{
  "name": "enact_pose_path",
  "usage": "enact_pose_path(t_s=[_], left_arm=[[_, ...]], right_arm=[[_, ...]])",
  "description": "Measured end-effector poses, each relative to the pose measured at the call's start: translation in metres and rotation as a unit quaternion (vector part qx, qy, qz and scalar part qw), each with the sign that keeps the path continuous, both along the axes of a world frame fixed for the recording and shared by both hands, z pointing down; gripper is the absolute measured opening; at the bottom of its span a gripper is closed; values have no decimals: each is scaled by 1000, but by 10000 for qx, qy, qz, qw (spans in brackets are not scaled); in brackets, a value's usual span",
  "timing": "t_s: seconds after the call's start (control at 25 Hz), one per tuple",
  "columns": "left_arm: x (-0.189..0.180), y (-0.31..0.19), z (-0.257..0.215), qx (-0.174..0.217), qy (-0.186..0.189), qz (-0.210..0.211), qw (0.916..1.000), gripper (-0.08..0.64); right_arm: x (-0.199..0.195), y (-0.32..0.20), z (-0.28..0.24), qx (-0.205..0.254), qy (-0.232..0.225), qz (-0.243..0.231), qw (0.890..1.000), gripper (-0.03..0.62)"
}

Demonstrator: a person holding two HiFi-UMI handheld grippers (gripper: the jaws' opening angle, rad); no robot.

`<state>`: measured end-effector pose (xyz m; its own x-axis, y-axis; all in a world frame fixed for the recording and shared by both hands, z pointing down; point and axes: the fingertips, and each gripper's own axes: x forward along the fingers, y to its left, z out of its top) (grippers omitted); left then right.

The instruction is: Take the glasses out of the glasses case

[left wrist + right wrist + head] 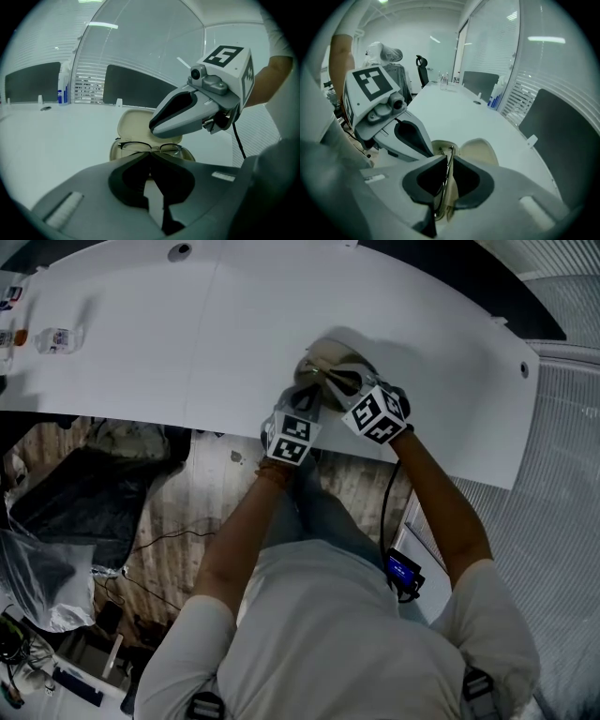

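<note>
Two grippers: both at one open glasses case [328, 368], cubes almost side by side in the head view.
Glasses case: beige clamshell on the white desk [187, 324], near the desk's front edge, right of centre. Its lid [136, 124] stands up at the case's 12 o'clock in the left gripper view.
Glasses: thin dark frame [136, 146] lying in the lower half of the case, below the lid, lenses facing the left gripper.
Left gripper: [151, 155] at the case's 7 o'clock in the head view. Jaws pressed together at the tips, nothing visible between them. The tips sit at the case's near rim, just under the bridge of the frame; can't tell whether they touch the rim.
Right gripper: [451, 158] at the case's 4 o'clock in the head view. Jaws a narrow slit apart, not pinching anything I can confirm. The frame's rim lines up with the slit, with beige case showing beside it. From the left gripper view its tip hangs just above the bridge, in front of the lid. Can't tell whether the pads touch the frame.
Bottle: [61, 90] on the desk at 10 o'clock from the case in the left gripper view, well apart.
Office chair: [422, 63] beyond the desk's far end, at 11 o'clock in the right gripper view.
</note>
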<state>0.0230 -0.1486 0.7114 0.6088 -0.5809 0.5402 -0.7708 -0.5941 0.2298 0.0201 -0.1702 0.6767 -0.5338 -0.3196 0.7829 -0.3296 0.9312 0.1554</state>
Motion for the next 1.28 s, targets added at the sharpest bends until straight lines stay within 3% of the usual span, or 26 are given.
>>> enact_pose_path(t_s=[0.44,1.28], left_arm=[[0,1,-3,30,12,55,10000,2],[-4,0,-1,48,78,39,10000,2]], right_arm=[[1,6,29,-202,318,-149,9992,41],[-3,9,33,-185,369,-136,9991,9]])
